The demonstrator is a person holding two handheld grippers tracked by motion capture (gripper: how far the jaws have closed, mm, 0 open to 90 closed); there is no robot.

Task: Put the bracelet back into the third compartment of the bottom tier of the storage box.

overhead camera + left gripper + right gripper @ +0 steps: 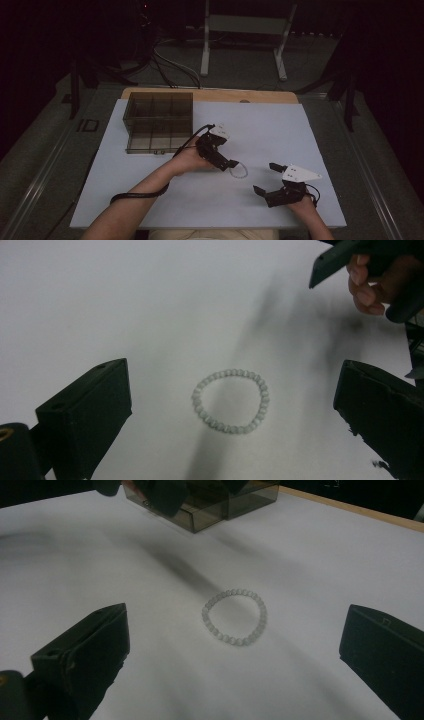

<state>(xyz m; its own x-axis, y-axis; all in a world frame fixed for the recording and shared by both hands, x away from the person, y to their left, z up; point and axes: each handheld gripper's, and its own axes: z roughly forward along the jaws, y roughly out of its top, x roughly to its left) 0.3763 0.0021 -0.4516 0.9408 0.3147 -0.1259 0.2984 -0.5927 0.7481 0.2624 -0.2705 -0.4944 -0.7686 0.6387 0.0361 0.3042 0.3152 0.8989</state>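
Note:
A bracelet of small pale beads [239, 171] lies flat on the white sheet [280, 130], in front of the middle of the table. My left gripper [227, 158] comes in from its left, jaws open and pointing at it. In the left gripper view the bracelet [230, 401] lies on the sheet between and just beyond the wide-open jaws of that gripper [232, 377], untouched. My right gripper [265, 178] is open to the bracelet's right. In the right gripper view the bracelet [235, 616] sits ahead, between the spread jaws of that gripper [237, 614].
A smoky clear box with several compartments [159, 122] stands at the sheet's back left; its corner [200, 507] is visible in the right gripper view. The wooden table edge [260, 96] runs behind. Cables and a metal frame [245, 30] lie on the floor beyond.

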